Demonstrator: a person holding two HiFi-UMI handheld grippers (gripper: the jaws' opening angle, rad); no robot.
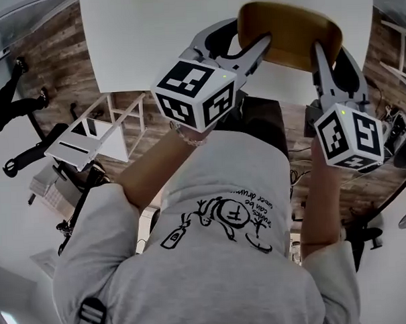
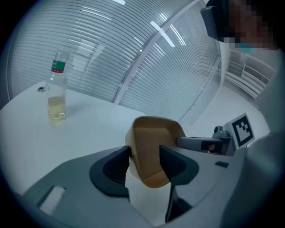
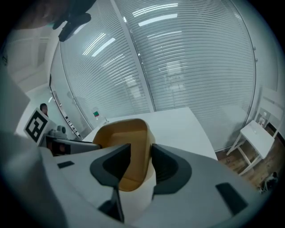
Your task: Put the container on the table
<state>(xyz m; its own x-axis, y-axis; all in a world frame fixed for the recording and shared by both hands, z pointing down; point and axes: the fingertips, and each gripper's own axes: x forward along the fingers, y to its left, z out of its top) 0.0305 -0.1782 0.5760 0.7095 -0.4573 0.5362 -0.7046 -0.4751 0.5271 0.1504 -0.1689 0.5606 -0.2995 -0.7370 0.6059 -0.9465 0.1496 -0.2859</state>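
I hold a tan, open-topped container between both grippers over the near edge of the white table. My left gripper is shut on its left wall, one jaw inside and one outside. In the left gripper view the container fills the gap of that gripper. My right gripper is shut on the opposite wall, and the container sits between that gripper's jaws. I cannot tell whether the container's base touches the tabletop.
A clear plastic bottle with a little yellowish liquid stands far back on the table. A white rack and black chair bases stand on the wooden floor to the left. A small white side table stands beyond the table, by the blind-covered glass wall.
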